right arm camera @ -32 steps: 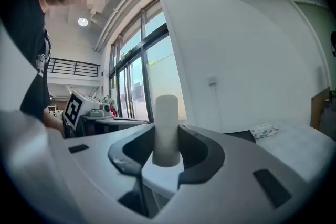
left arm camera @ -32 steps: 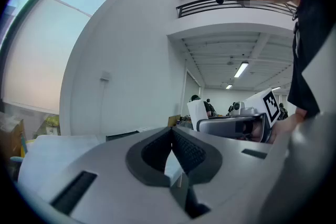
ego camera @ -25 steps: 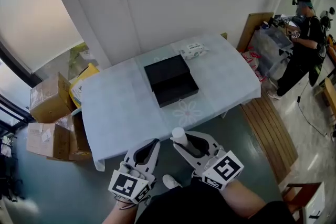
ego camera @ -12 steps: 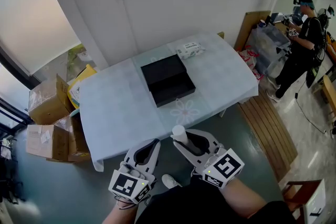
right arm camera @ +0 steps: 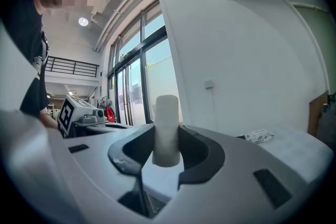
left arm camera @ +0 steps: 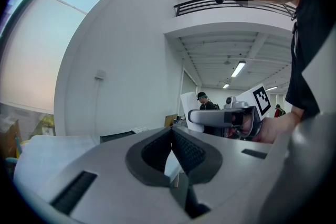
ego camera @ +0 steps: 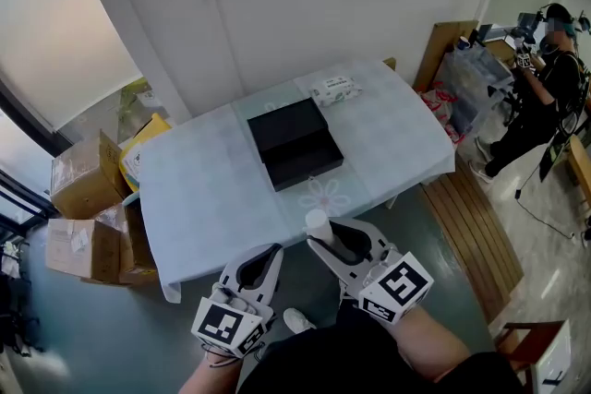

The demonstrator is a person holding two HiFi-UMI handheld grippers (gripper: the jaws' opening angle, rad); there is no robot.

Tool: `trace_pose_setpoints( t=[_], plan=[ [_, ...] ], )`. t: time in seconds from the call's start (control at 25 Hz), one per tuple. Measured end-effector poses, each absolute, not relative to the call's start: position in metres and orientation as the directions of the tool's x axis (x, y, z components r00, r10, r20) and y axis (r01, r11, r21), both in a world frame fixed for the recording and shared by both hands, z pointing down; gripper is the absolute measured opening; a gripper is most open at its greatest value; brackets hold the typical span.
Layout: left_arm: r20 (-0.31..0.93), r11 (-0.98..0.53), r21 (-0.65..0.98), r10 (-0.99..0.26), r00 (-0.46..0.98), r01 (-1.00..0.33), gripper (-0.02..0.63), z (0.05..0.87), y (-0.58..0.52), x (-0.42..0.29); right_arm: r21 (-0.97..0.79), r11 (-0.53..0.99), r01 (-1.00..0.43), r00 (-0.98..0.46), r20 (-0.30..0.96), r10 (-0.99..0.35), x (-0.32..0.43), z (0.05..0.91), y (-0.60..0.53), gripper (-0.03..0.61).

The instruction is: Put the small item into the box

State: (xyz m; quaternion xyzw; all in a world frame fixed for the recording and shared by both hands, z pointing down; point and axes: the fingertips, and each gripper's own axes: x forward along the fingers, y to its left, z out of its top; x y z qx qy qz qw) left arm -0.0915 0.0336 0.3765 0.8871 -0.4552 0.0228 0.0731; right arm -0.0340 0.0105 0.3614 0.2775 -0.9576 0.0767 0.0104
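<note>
- You hold two grippers, one in each hand. The left gripper (ego camera: 273,252) has its fingers (left arm camera: 153,152) closed tip to tip, with nothing between them.
- The right gripper (ego camera: 328,237) has its fingers (right arm camera: 197,150) clamped on the one small item, a white cylinder (right arm camera: 167,129). It stands upright between them, with its top rising above them.
- One black box (ego camera: 294,143) lies open on the bench (ego camera: 203,189), ahead of both pairs of fingers and well apart from them. The cylinder is not yet in it.
- One white pack (ego camera: 336,89) lies beyond the box, near the far edge of the bench.
- One person (ego camera: 547,74) stands far off to the right of your right fingers.
- Since half a second ago, your right gripper has edged a little forward towards the near edge of the bench, carrying the cylinder with it. The left gripper, the box and the pack keep their places, and the person has shifted further right.
</note>
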Motion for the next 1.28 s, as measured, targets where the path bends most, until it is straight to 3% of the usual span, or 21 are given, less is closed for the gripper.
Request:
trace_pose_setpoints(
  t=[1.28],
  plan=[
    [0.14,-0.437,0.118,-0.882,0.451,-0.892,0.008,0.386,-0.062,-0.043,-0.199,0.901,-0.386,-0.923,0.074,-0.379,0.008,0.372,-0.1,0.141]
  ],
)
